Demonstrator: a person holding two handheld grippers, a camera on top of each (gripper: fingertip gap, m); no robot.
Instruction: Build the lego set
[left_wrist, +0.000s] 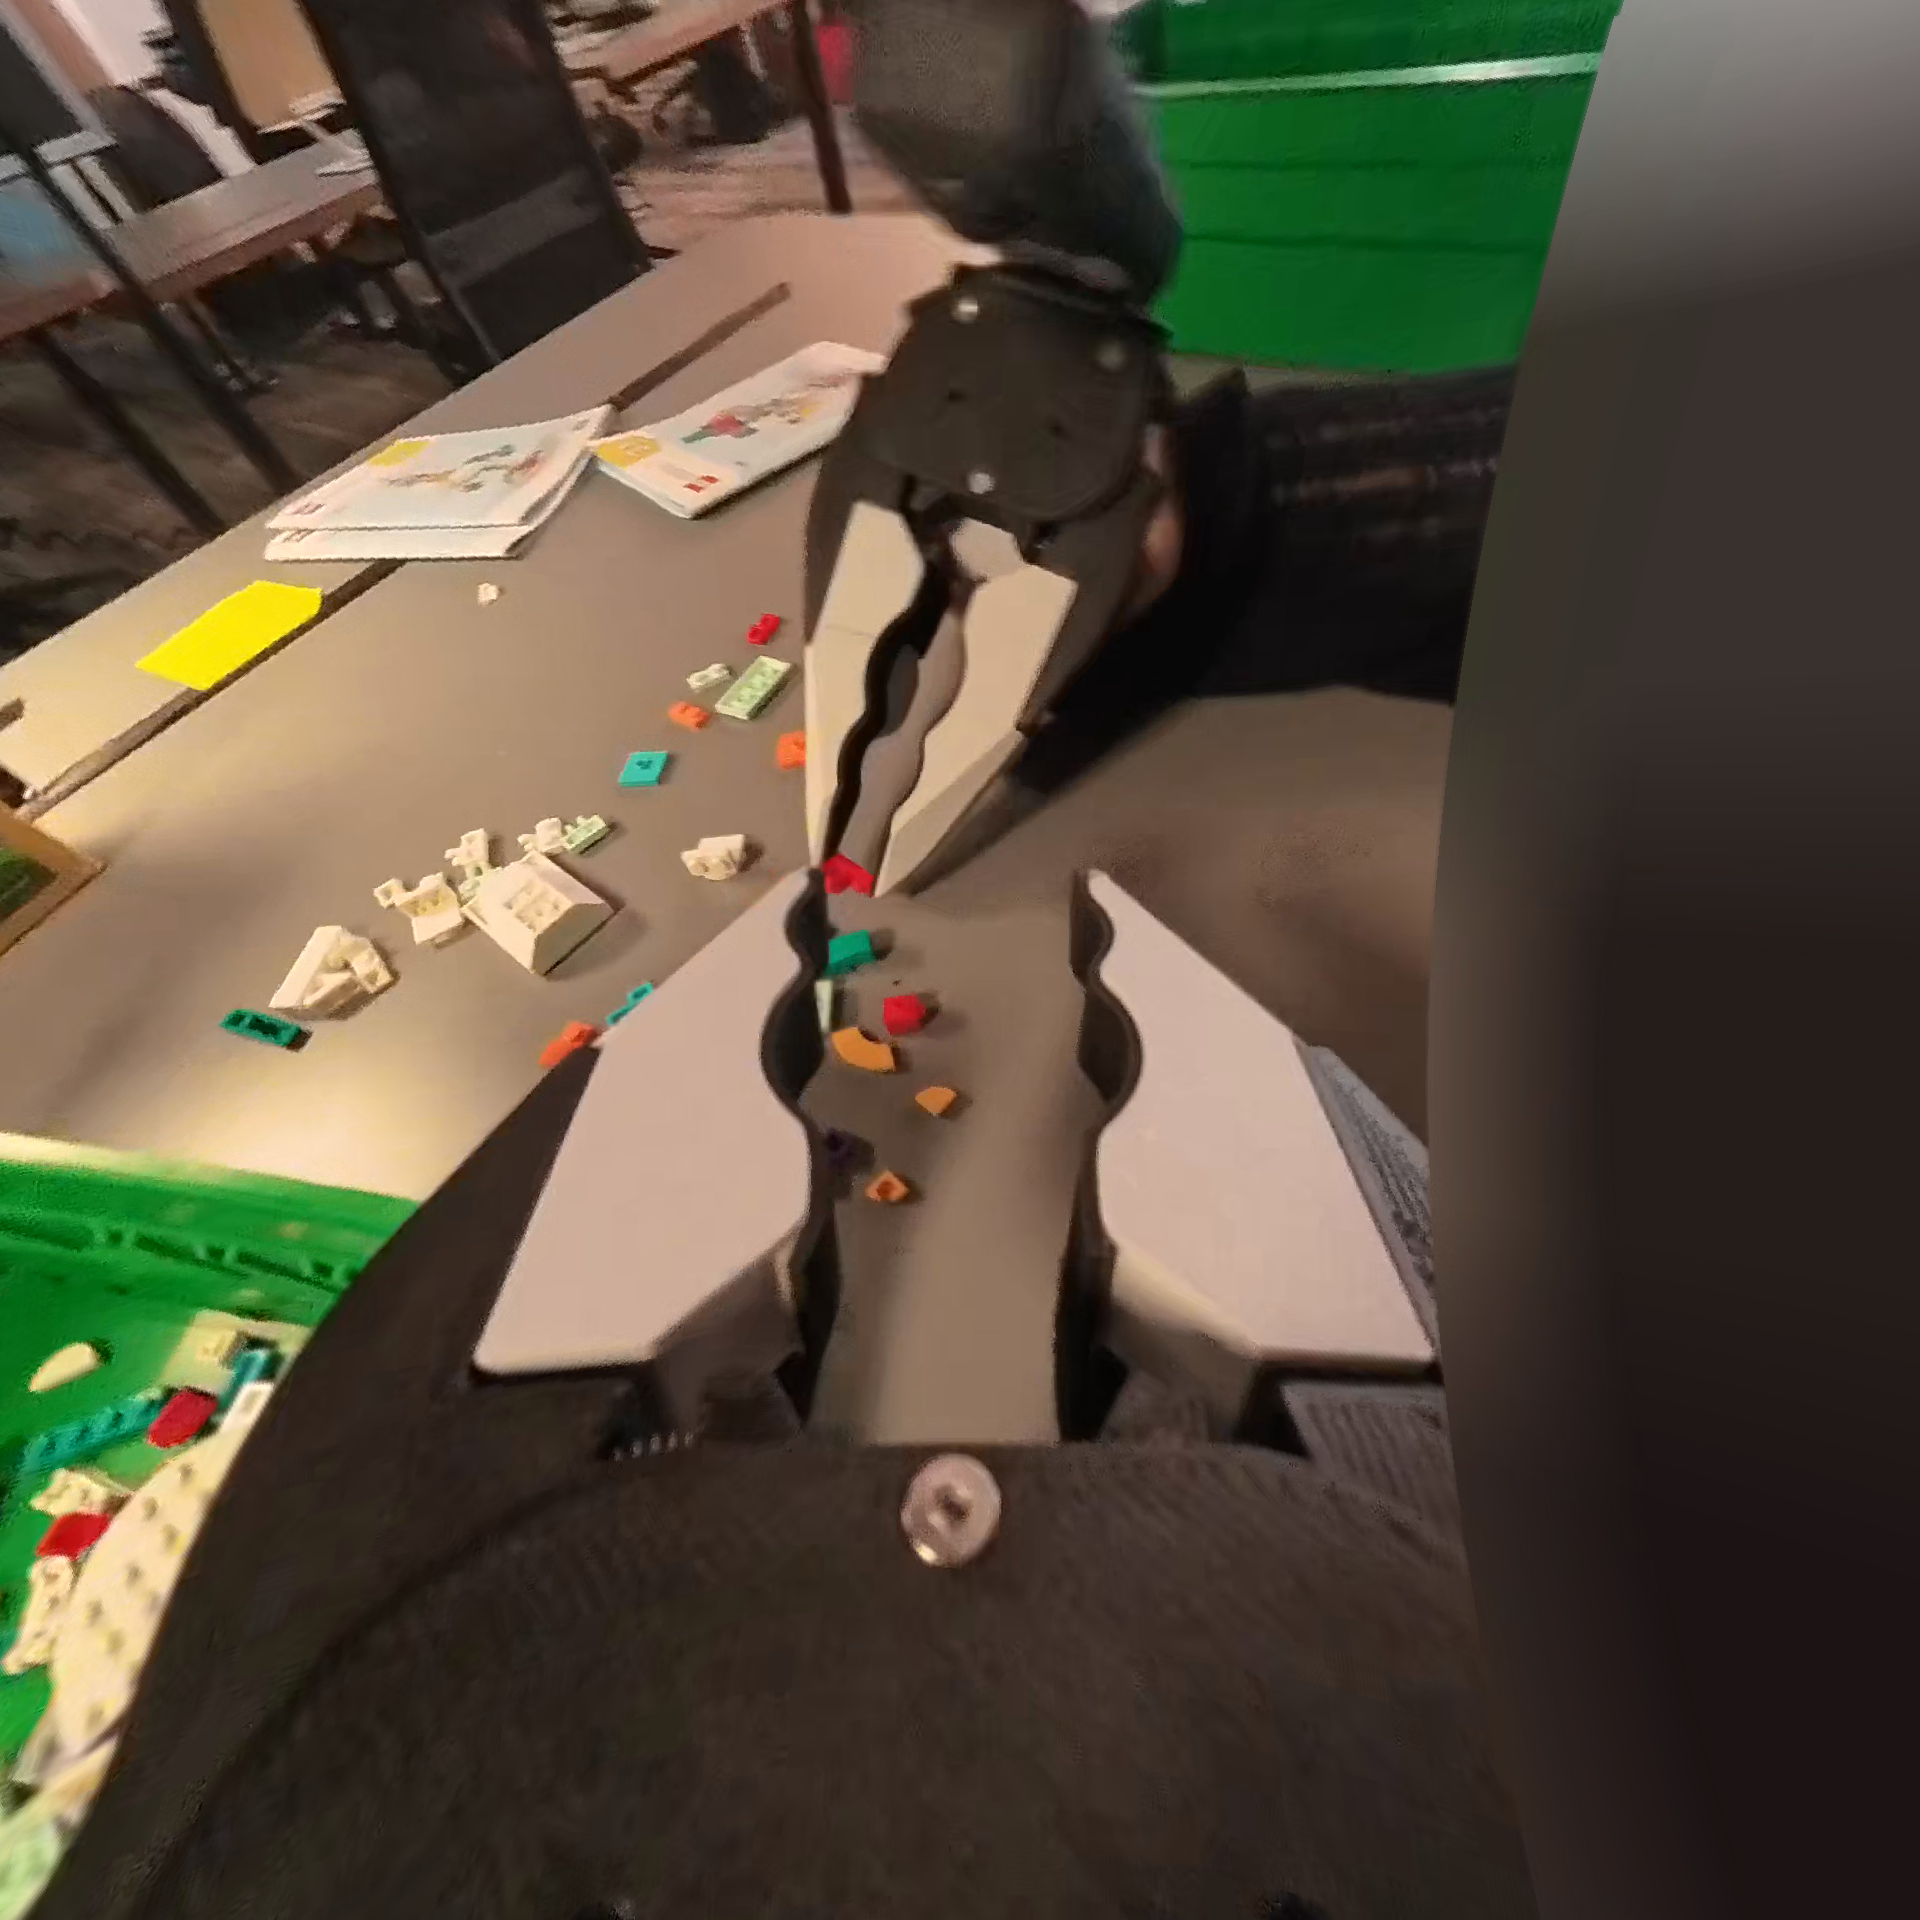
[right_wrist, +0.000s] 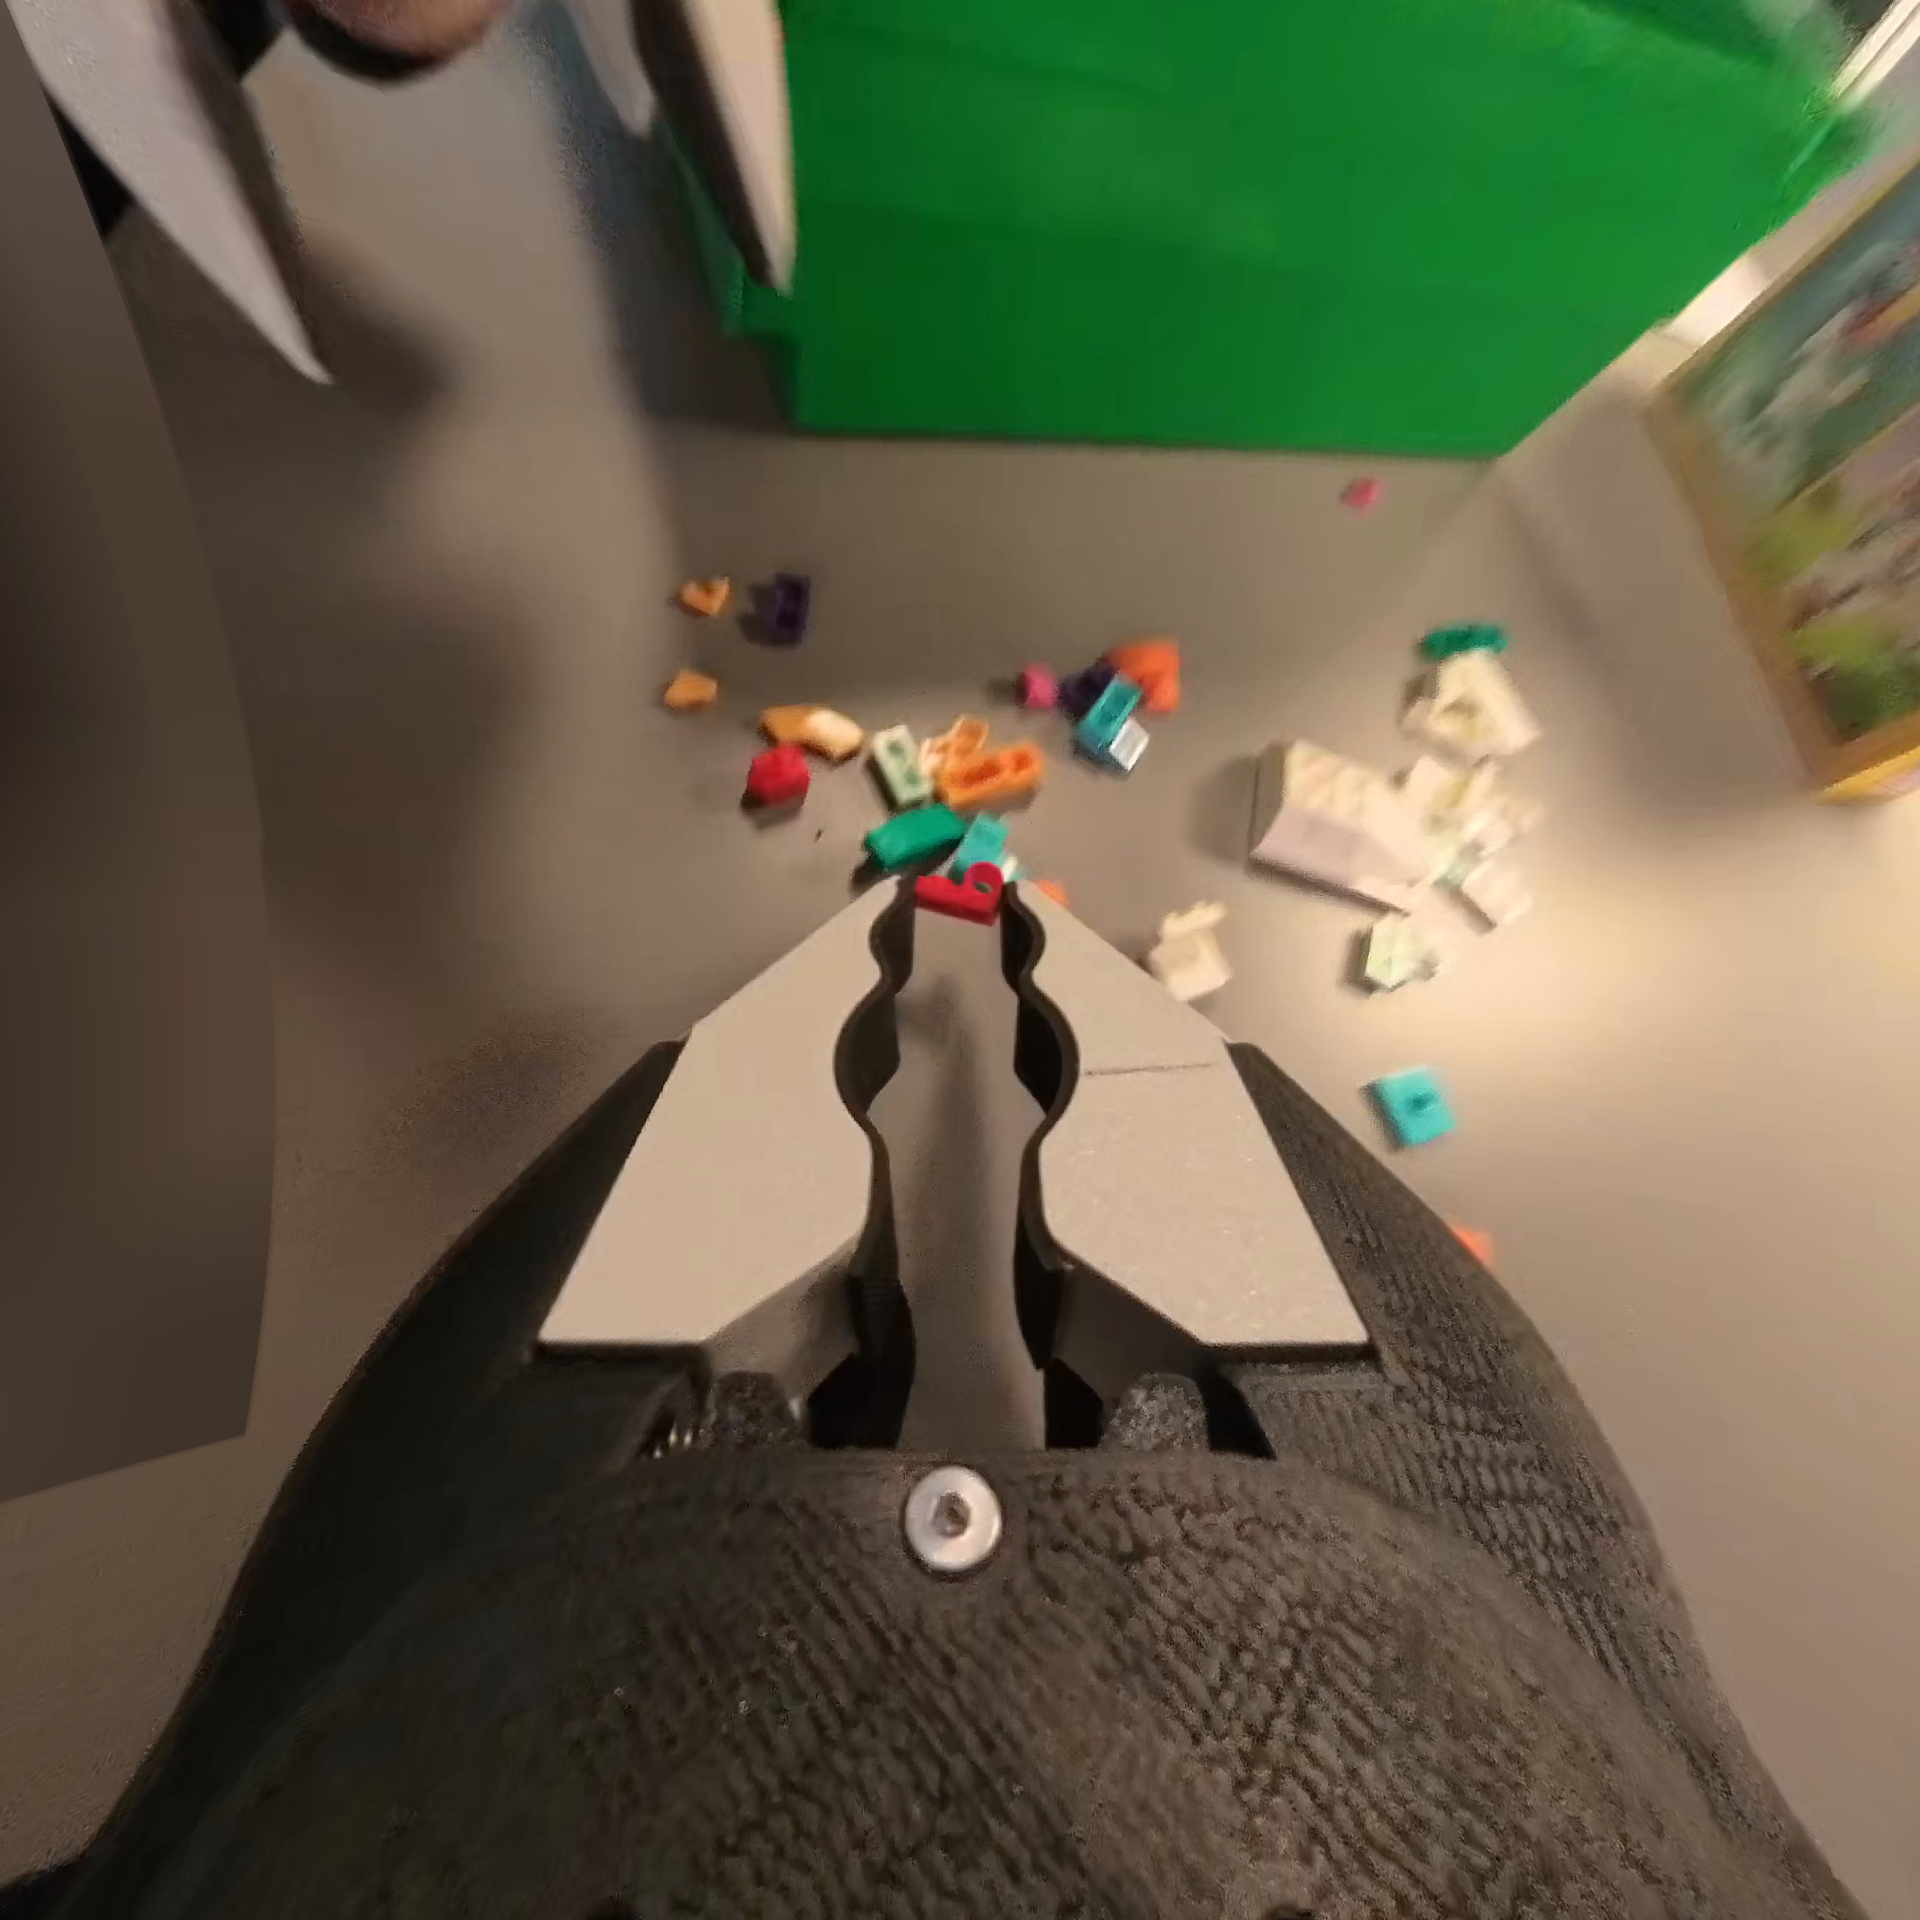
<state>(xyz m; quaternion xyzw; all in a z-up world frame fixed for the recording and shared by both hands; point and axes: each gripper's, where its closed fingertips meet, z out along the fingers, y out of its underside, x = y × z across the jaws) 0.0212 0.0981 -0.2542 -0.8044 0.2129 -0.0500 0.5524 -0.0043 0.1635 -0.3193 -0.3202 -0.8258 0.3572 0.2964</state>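
Left wrist view: left gripper (left_wrist: 940, 894), smooth grey wedge fingers with wavy inner edges, spread wide above grey table (left_wrist: 364, 727); nothing between them. Right gripper (left_wrist: 854, 873) pinches a small red brick (left_wrist: 847, 875) at its tips. Scattered plastic bricks, booklets (left_wrist: 457, 488), green bin (left_wrist: 156, 1299).

Right wrist view: right gripper (right_wrist: 958, 891), rough black body, tips nearly together on the red brick (right_wrist: 961, 894), just above the table (right_wrist: 520, 935). Teal piece (right_wrist: 914, 831) just beyond.

office workroom, rows of desks (left_wrist: 239, 223), mesh chair (left_wrist: 488, 177)
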